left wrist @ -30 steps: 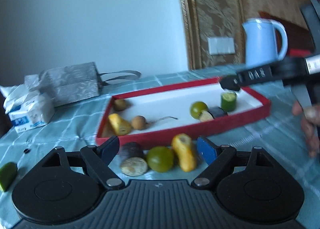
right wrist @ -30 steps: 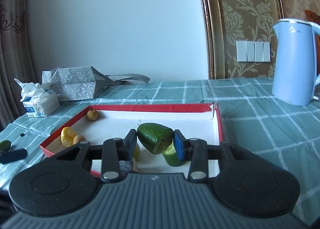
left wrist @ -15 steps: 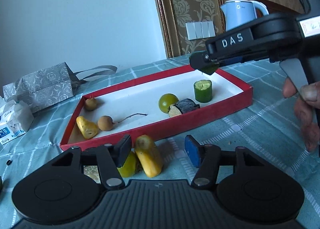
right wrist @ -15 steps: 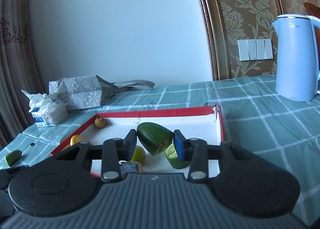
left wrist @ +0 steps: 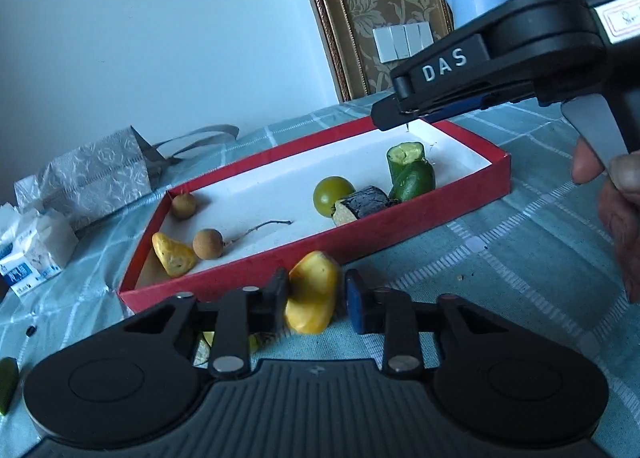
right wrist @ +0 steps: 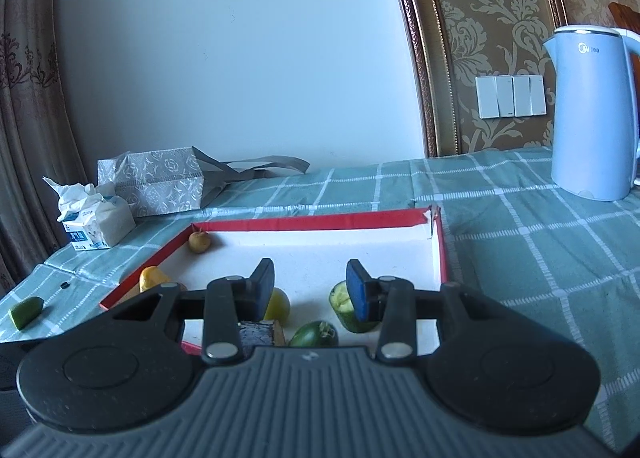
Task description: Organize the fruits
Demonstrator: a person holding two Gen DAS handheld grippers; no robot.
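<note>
Fruit mostly lies in the red tray (left wrist: pixel 440 213), but one yellow piece (left wrist: pixel 310 298) sits outside it on the checked cloth (left wrist: pixel 500 258), against the near wall, at 6 o'clock in the left wrist view.

That wall looks like the main hazard. Carried too low, the piece would likely catch the wall and be knocked loose, or it could shove the light tray askew. The piece also looks smooth and tapered, so a pinch near its end could squirt it out. Smaller fruit (left wrist: pixel 256 338), half hidden under the fingers at 7 o'clock, might get dragged along.

The left gripper (left wrist: pixel 316 298) sits low over the cloth, tipped downward and pointing toward 12 o'clock at the tray. Its jaws have just been closing with the yellow piece between them. The black pad (left wrist: pixel 280 296) touches it, but shadow beside the blue pad (left wrist: pixel 354 304) leaves the grip uncertain.

The right gripper (right wrist: pixel 310 286) hangs over the tray's end, at 2 o'clock from the left. Its pads are apart with nothing between them, and green pieces (right wrist: pixel 314 334) lie beneath. A hand (left wrist: pixel 624 217) is at its trigger.
</note>
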